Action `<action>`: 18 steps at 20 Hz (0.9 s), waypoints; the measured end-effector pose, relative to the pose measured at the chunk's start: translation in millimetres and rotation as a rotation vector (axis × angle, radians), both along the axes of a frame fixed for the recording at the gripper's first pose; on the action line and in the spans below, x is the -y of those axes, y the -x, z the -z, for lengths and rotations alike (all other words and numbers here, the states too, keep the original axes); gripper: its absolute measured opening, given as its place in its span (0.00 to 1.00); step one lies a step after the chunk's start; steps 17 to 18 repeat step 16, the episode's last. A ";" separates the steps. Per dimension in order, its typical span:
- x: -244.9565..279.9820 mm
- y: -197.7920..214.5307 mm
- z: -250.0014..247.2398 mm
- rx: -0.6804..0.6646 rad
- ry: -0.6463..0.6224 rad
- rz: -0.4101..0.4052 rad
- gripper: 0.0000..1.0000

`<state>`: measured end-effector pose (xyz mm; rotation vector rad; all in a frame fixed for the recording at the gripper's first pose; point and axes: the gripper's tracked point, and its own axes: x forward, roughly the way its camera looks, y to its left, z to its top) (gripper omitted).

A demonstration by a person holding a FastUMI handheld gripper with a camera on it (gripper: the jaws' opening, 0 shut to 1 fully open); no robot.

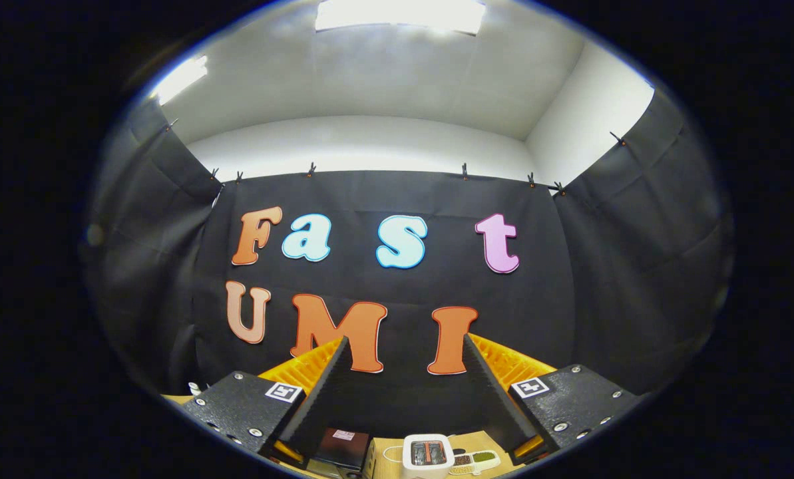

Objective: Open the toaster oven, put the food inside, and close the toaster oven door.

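Fingers (403,392) spread wide apart, gripping nothing, aimed level at the booth's cloth wall. White toaster (428,456), taken as landmark, stands on the table (387,466) far below, between the fingers and slightly right of their midline, its top slots facing up. Left of the toaster sits a dark box (340,447); right of it lies a small greenish item (478,459), possibly the food. Whether any door is open cannot be told. Any approach calls for pitching steeply downward

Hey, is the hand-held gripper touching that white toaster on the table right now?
Apart. In the gripper view the hand-held gripper is open and raised, fingers spread wide against the booth wall, while the white toaster sits on the table well below and between them.
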<state>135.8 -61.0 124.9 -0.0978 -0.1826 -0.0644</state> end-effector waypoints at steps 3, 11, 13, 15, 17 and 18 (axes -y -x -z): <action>3.8 1.8 5.3 -0.022 0.008 0.003 0.98; 10.4 -2.7 10.2 -0.039 -0.027 -0.014 0.98; 11.4 -4.1 12.7 -0.045 -0.027 -0.012 0.98; 11.1 -7.3 13.4 -0.046 -0.024 -0.006 0.98; 11.3 -8.1 14.3 -0.046 -0.021 -0.003 0.98; 11.3 -8.1 14.3 -0.046 -0.021 -0.003 0.98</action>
